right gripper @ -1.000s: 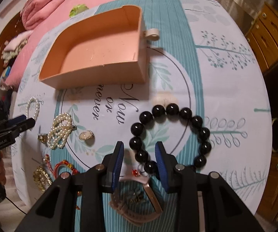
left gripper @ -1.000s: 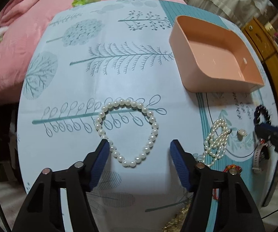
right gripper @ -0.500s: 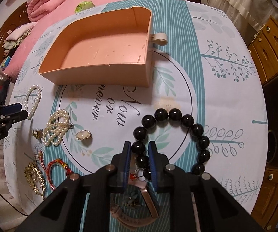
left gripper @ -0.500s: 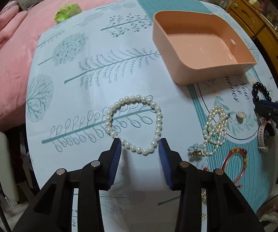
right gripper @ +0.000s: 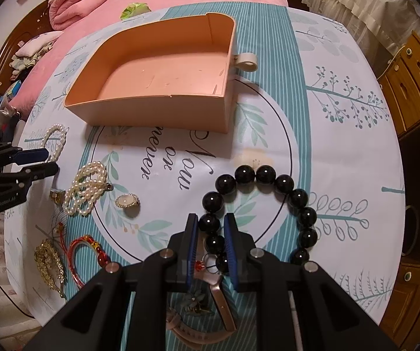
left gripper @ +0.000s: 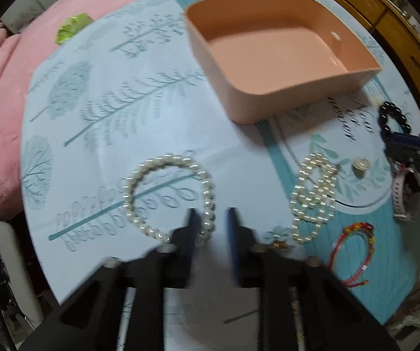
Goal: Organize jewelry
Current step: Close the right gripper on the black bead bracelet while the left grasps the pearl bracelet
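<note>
We note both grippers pinching bracelets on the table: left gripper [left gripper: 211, 223] on the pearl bracelet [left gripper: 169, 196], right gripper [right gripper: 211, 228] on the black bracelet [right gripper: 268, 207], the tray [right gripper: 151, 114] straight ahead, nearer the right.

Black bead bracelet [right gripper: 268, 204] and pearl bracelet [left gripper: 169, 199] lie flat.

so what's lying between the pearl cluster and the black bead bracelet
In the right wrist view, one small oval brooch lies between the pearl cluster and black bead bracelet; otherwise bare cloth.
</note>
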A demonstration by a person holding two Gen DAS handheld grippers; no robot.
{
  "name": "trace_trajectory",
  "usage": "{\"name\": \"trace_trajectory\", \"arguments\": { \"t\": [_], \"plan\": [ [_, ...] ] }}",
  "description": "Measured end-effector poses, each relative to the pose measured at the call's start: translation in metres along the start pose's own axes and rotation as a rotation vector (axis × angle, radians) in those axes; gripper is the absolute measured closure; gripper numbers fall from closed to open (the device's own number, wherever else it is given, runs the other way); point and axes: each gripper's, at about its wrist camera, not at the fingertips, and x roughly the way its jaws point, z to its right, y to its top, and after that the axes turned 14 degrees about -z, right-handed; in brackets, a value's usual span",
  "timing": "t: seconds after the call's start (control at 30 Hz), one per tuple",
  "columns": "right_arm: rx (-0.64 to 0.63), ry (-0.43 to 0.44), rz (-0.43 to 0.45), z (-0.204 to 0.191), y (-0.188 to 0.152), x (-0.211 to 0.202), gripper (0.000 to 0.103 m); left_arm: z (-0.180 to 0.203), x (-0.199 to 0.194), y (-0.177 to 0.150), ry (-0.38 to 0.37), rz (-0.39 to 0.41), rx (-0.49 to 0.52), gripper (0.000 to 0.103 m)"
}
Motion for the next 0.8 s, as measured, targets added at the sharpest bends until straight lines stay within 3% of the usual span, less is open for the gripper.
{"name": "trace_trajectory", "arguments": {
  "t": [0.1,0.2,0.33,0.6,0.8],
  "plan": [
    [0.003,-0.002,-0.003,0.0,0.0,0.001,0.087,0.012,-0.001,0.008,0.032,-0.017,0.007,0.098],
    [0.019,0.018,-0.011,0.0,0.004,0.002,0.088,0.013,-0.003,0.013,-0.022,-0.011,-0.04,0.098],
    [0.036,0.067,-0.017,0.006,0.001,0.0,0.088,0.01,-0.012,0.007,-0.027,0.026,-0.085,0.098],
    [0.061,0.137,0.034,0.015,-0.011,-0.033,0.088,0.0,-0.071,-0.012,-0.087,0.153,-0.165,0.098],
    [0.065,0.177,0.107,0.017,-0.008,-0.075,0.088,0.003,-0.12,-0.019,-0.099,0.255,-0.154,0.098]
  ]
}}
